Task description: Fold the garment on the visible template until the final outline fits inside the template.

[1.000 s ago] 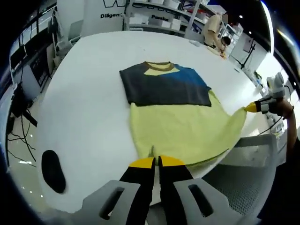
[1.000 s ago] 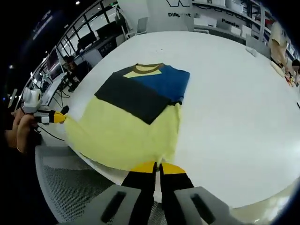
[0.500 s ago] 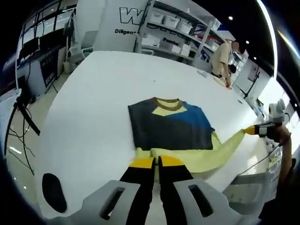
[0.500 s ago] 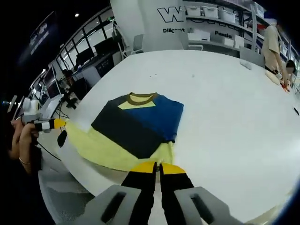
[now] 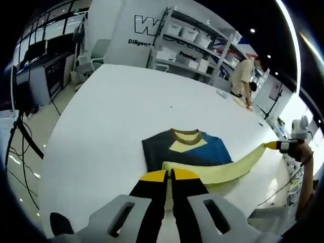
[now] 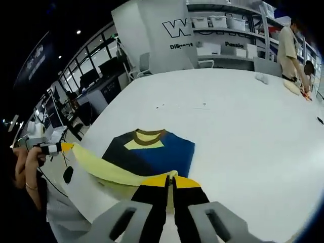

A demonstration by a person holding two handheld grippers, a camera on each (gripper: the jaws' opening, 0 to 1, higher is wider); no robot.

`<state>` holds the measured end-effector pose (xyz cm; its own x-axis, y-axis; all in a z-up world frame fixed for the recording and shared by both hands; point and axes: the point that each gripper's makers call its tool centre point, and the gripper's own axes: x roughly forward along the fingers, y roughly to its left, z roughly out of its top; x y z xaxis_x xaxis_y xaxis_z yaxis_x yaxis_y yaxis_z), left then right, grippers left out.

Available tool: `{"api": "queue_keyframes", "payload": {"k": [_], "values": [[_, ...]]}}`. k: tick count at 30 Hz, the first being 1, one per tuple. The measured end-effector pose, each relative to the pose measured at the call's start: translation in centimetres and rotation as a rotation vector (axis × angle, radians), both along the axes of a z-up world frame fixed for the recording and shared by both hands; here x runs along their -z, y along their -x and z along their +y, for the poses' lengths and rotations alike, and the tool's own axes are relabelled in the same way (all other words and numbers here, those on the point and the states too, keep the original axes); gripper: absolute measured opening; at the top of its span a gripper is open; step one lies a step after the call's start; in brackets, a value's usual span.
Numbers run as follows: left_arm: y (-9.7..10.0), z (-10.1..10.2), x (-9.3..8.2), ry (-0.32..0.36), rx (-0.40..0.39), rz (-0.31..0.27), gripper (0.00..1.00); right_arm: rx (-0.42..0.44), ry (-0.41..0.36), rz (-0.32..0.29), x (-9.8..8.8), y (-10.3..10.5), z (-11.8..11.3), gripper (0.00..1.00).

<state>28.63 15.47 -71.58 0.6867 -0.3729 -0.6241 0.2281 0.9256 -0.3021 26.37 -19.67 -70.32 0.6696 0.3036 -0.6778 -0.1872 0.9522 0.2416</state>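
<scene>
A shirt (image 5: 185,151) with a brown collar, dark grey and blue upper panels and a yellow lower half lies on the white table (image 5: 116,116). My left gripper (image 5: 169,175) is shut on one corner of the yellow hem, held up off the table. The hem (image 5: 230,167) stretches as a lifted band to my right gripper (image 5: 277,146), held by a hand at the right. In the right gripper view my right gripper (image 6: 171,180) is shut on the other hem corner. There the yellow band (image 6: 101,169) runs left to the left gripper (image 6: 59,148), over the shirt (image 6: 157,151).
A dark oval object (image 5: 59,223) lies on the table near its front edge, also seen as a dark oval (image 6: 68,174) at the left. Shelves with boxes (image 5: 187,43) and a person (image 5: 243,76) stand beyond the far end. Desks with monitors (image 6: 96,76) line one side.
Both grippers have risen and carried the yellow hem toward the collar. The yellow lower half, flat a second ago, now hangs folded over the dark chest.
</scene>
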Motion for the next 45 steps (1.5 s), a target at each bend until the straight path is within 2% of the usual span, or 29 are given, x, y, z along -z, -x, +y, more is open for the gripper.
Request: {"api": "queue_keyframes", "payload": {"k": [1,4,9,13,16,20,28,29,33,35,37,45], "values": [[-0.4,0.0,-0.1,0.0,0.0,-0.002,0.08,0.009,-0.021,0.004,-0.1,-0.5,0.1,0.0],[-1.8,-0.1,-0.5,0.0,0.0,-0.012,0.08,0.003,-0.024,-0.008,-0.3,-1.7,0.2,0.0],[-4.2,-0.1,-0.2,0.028,-0.026,-0.009,0.08,0.029,-0.05,-0.017,-0.2,-3.9,-0.2,0.0],[-5.8,0.4,0.7,0.025,-0.057,-0.005,0.08,0.055,-0.051,-0.02,0.2,-5.6,-0.6,0.0],[-6.8,0.4,1.8,0.013,-0.051,0.005,0.08,0.061,-0.036,-0.033,0.7,-6.8,-0.9,0.0],[-8.7,0.5,3.4,-0.018,-0.048,-0.002,0.08,0.053,-0.003,-0.044,2.1,-9.2,-0.6,0.0],[-10.9,1.0,6.0,-0.004,-0.082,0.023,0.08,0.052,0.037,-0.038,4.2,-11.5,-0.4,0.0],[-11.1,1.0,6.3,-0.004,-0.08,0.023,0.08,0.046,0.066,-0.021,5.4,-12.2,-0.5,0.0],[-12.3,0.8,8.2,0.001,-0.086,0.035,0.08,0.048,0.091,0.023,7.7,-13.0,-0.7,0.0],[-12.6,0.8,8.7,0.005,-0.099,0.04,0.08,0.05,0.093,0.023,8.2,-13.3,-0.8,0.0],[-13.1,0.6,9.5,-0.012,-0.1,0.037,0.08,0.046,0.11,0.044,9.5,-13.7,-0.9,0.0],[-13.9,0.7,11.8,-0.067,-0.112,0.059,0.08,0.032,0.13,0.043,11.7,-14.9,-1.0,0.0]]}}
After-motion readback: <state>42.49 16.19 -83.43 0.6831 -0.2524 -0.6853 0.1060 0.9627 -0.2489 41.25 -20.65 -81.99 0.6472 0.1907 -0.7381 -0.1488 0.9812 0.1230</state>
